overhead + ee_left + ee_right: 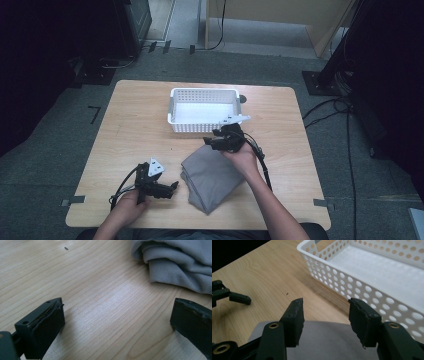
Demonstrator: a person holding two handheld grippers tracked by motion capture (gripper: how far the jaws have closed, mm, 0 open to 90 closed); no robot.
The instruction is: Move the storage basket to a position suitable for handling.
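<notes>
Hovering: right gripper (209, 141) jaws apart | grey cloth (212, 177) seemingly untouched | basket (200, 125) near

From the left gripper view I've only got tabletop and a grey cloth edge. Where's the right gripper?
Observer: The right gripper sits over the far corner of the folded grey cloth, just in front of the white basket.
Operator: Holding the cloth?
Observer: No. In the right gripper view its jaws stand apart with nothing between them, the cloth lying below.
Operator: Anything in the basket?
Observer: The high view shows only its white floor.
Operator: And my left gripper?
Observer: The left gripper rests on the table left of the cloth, jaws open, pointing at it.
</notes>
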